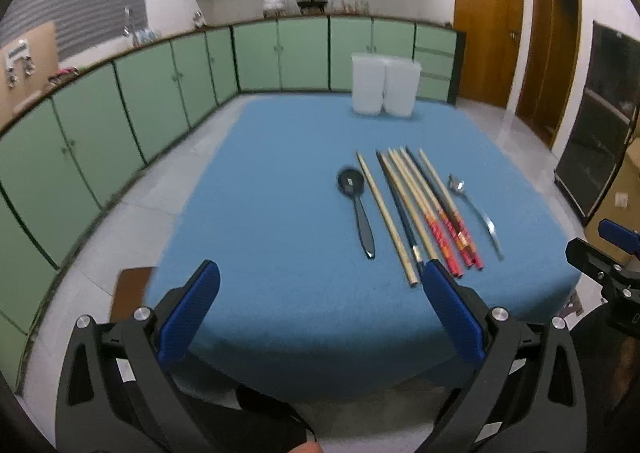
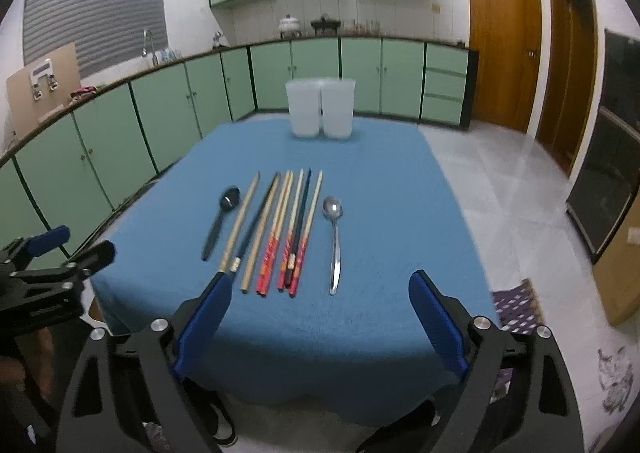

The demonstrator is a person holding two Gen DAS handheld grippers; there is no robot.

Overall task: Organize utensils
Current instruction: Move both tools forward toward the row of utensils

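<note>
Utensils lie in a row on the blue tablecloth (image 1: 280, 213) (image 2: 400, 213): a black spoon (image 1: 358, 209) (image 2: 219, 225), several chopsticks (image 1: 420, 213) (image 2: 280, 229), plain, dark and red-handled, and a metal spoon (image 1: 476, 213) (image 2: 335, 241). Two white plastic containers (image 1: 385, 85) (image 2: 320, 107) stand side by side at the far edge. My left gripper (image 1: 320, 285) hovers open near the front edge, left of the utensils. My right gripper (image 2: 320, 293) is open above the front edge, just before the chopstick ends, nothing between its fingers.
Green kitchen cabinets (image 2: 160, 109) run along the left and back walls. Wooden doors (image 2: 500, 41) stand at the right. The floor is pale tile (image 2: 500, 193). A brown chair seat (image 1: 132, 289) shows left of the table. Dark items lie on the floor below the front edge.
</note>
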